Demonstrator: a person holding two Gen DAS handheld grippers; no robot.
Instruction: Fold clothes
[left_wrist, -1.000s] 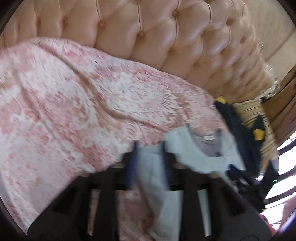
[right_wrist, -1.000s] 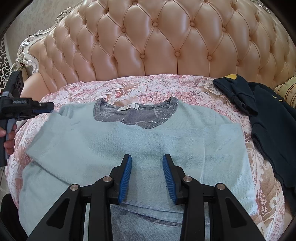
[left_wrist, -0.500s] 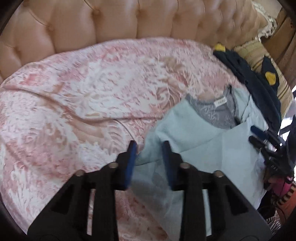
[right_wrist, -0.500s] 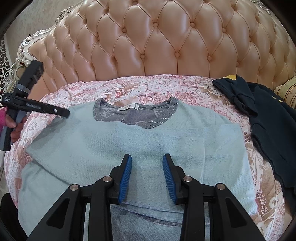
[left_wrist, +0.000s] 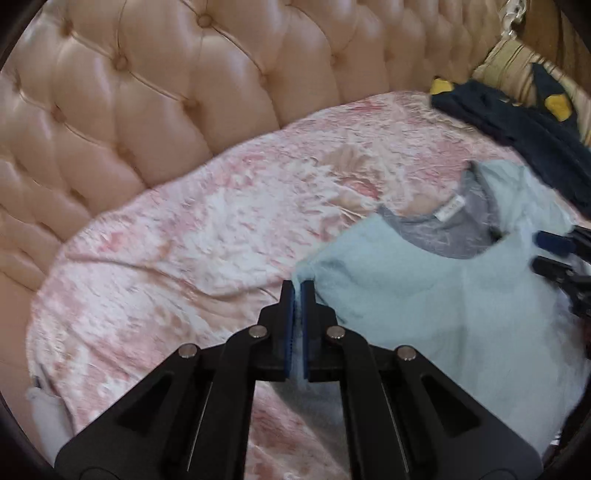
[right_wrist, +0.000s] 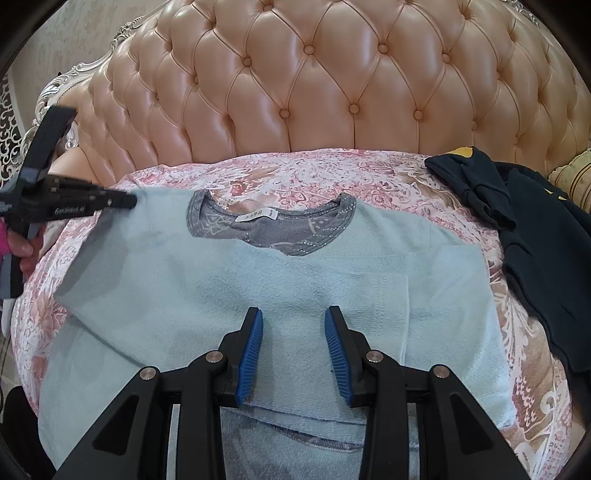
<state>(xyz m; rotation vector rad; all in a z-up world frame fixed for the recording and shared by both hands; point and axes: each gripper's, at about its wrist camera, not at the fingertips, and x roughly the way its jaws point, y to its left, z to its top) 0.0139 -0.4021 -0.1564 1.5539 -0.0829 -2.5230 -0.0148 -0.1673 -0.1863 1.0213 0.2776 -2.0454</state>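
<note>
Left wrist: left gripper (left_wrist: 296, 291) jaws pinching fuzzy pale-blue sweater (left_wrist: 424, 295) corner; right gripper (right_wrist: 293, 332) jaws spread.

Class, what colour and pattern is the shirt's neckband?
The neckband is grey with a pale geometric print, clearest in the right wrist view.

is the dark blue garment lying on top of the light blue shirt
No, the dark blue garment lies beside the light blue shirt, on the pink bedspread.
</note>
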